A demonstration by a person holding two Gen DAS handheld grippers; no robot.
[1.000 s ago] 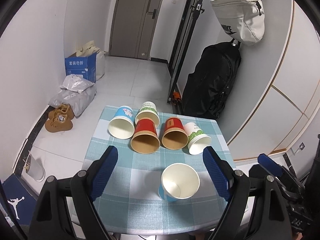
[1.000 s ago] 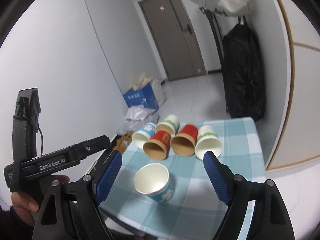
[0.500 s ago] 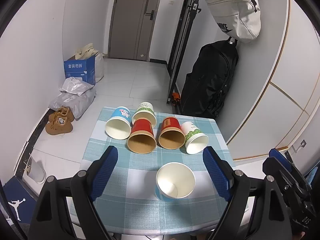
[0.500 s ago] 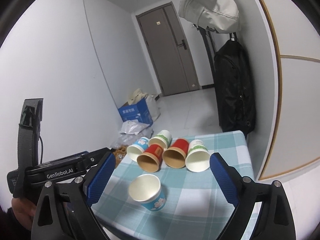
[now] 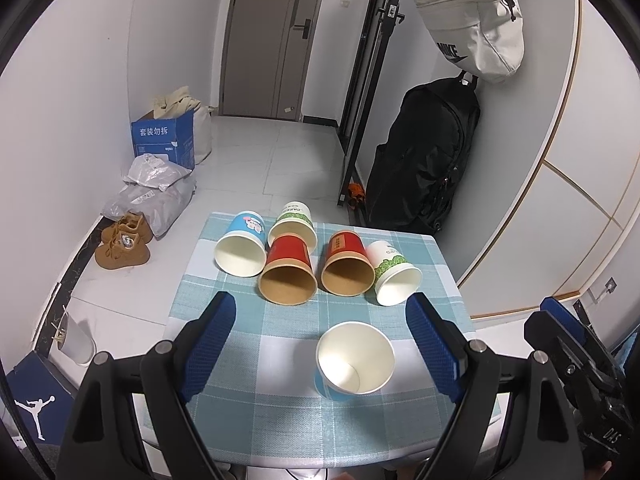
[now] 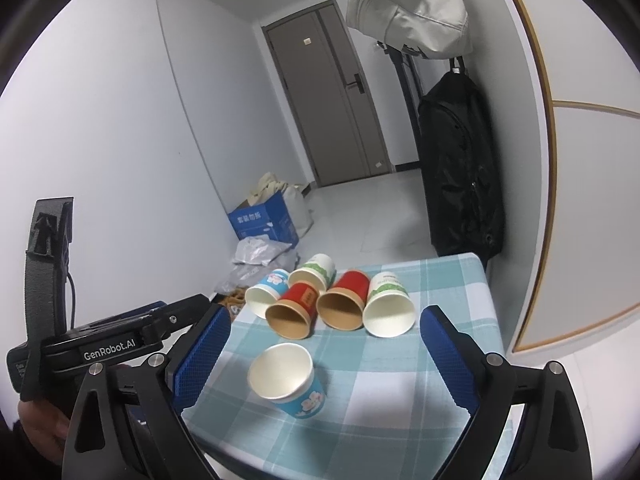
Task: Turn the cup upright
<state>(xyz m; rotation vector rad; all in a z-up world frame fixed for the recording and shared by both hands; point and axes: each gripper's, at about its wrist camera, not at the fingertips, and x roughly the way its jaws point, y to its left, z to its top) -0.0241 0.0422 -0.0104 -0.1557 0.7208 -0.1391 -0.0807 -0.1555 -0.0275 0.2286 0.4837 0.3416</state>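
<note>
Cup [image 5: 355, 358] upright on table [image 5: 256, 344] (blue, floral), ahead of both spread, empty jaws

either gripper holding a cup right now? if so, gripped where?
Nothing is held. The left gripper and right gripper are both open and clear of the upright blue cup.

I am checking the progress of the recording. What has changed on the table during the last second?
Nothing on the table moved. Only the views shifted slightly as both grippers drew back a little. The left gripper and right gripper stayed open and empty. The blue cup still stands upright in front; the five cups behind it still lie on their sides.
</note>
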